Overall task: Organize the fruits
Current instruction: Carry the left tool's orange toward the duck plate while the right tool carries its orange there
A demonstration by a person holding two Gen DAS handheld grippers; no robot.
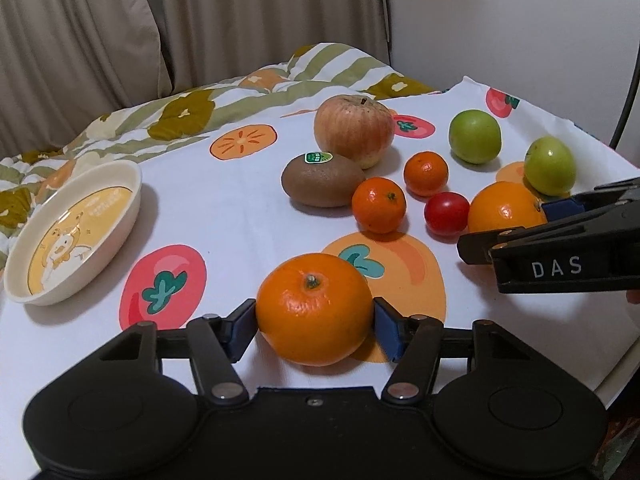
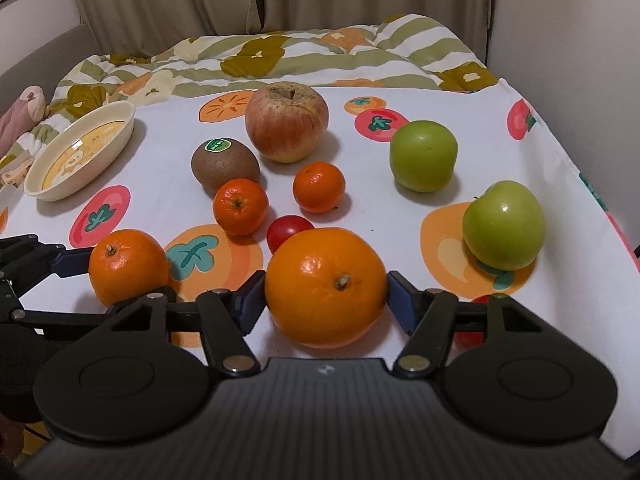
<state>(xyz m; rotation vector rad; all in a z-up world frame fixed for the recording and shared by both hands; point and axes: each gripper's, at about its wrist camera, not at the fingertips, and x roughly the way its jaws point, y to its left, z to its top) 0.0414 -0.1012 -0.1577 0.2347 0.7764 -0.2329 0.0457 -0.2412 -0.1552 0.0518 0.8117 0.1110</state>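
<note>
A bench (image 1: 240,208) covered by a white fruit-print cloth is seen, with a striped quilt (image 2: 280,56) lying beyond its far edge. A cream dish (image 1: 76,236) with a duck picture stands at the left, well apart from the fruit.

The left tool (image 1: 316,320) is clenched on a large orange (image 1: 314,308), a blue pad pressed to each side; the fruit is resting on the cloth. The right tool (image 2: 326,292) is likewise closed on a second orange (image 2: 326,288), also on the cloth.

A red apple (image 2: 286,122) is placed farthest back, with a stickered kiwi (image 2: 225,166) just beside it. Two green apples (image 2: 424,156) (image 2: 504,224) are set at the right, near each other. Two mandarins (image 2: 240,206) (image 2: 319,187) lie between the kiwi and the held oranges; the left one appears to be touching the kiwi. A cherry tomato (image 2: 289,230) is partly hidden just behind the right-hand orange.
</note>
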